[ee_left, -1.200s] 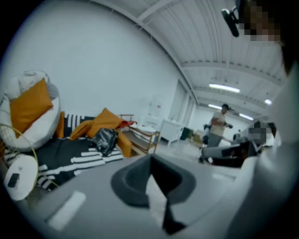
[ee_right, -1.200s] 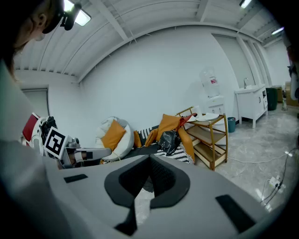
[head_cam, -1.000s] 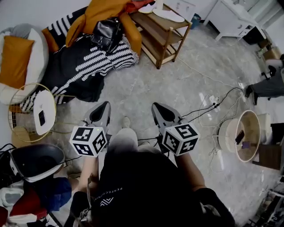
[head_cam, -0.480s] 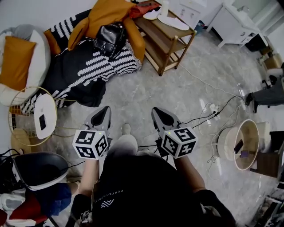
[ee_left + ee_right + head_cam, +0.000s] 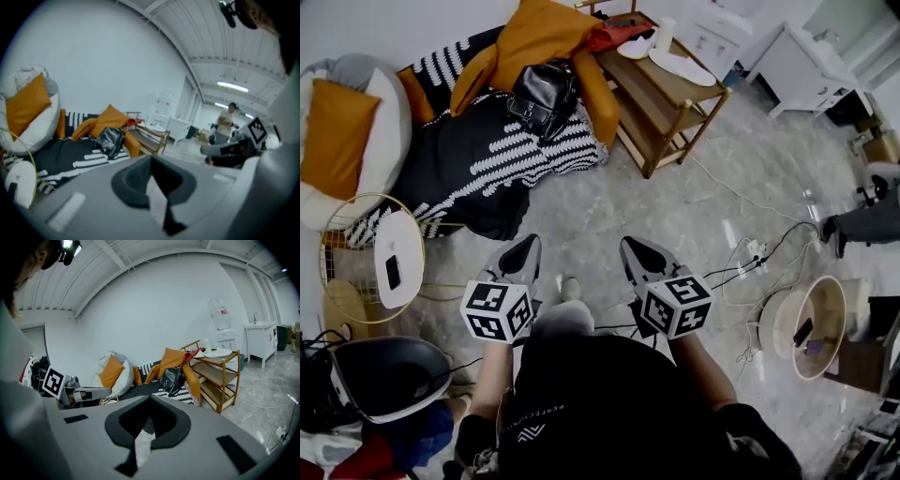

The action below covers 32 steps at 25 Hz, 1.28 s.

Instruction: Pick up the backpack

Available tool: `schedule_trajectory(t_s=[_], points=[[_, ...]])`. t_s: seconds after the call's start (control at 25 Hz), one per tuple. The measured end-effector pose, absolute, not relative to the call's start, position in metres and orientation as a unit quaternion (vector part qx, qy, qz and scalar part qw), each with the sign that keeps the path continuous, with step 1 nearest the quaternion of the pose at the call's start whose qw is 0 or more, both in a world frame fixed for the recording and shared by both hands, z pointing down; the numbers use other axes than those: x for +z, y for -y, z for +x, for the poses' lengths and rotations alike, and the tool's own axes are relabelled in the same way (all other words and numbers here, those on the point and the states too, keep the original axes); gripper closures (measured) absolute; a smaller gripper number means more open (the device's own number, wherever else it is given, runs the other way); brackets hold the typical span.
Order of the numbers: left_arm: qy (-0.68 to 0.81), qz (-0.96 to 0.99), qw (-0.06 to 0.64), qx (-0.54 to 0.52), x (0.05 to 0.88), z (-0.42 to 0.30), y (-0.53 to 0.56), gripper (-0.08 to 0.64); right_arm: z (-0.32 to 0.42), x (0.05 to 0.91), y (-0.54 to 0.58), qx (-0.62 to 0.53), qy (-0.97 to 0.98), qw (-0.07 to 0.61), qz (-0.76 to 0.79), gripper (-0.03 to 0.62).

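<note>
The black backpack (image 5: 543, 97) leans against an orange cushion (image 5: 546, 37) on a black-and-white striped blanket (image 5: 478, 159) at the far side of the floor. It also shows in the left gripper view as the backpack (image 5: 109, 140) and in the right gripper view as the backpack (image 5: 171, 378). My left gripper (image 5: 528, 248) and right gripper (image 5: 630, 247) are both shut and empty, side by side over the grey floor, well short of the backpack. Each points toward it.
A wooden shelf rack (image 5: 666, 94) stands right of the backpack. A white beanbag with an orange pillow (image 5: 337, 141) lies far left, and a wire side table (image 5: 375, 253) near left. Cables and a power strip (image 5: 755, 251) trail on the right by a round basket (image 5: 806, 323). A person (image 5: 226, 123) stands far off.
Both grippers have moved forward toward the backpack, which now sits lower and closer in the head view. Jaws stay shut.
</note>
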State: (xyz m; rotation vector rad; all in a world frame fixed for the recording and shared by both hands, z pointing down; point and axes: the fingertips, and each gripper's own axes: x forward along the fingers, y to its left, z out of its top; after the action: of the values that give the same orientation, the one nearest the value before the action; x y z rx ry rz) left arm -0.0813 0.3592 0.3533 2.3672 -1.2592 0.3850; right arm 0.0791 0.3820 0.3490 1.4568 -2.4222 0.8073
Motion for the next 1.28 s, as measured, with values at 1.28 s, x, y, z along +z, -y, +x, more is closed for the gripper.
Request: schedule_trajectory(t_s=[1.28], points=[[0.482, 0.832, 0.226, 0.157, 0.384, -0.167, -0.196, 0.514, 0.0, 0.384, -0.196, 0.303, 0.812, 0.124, 0.484, 0.595]])
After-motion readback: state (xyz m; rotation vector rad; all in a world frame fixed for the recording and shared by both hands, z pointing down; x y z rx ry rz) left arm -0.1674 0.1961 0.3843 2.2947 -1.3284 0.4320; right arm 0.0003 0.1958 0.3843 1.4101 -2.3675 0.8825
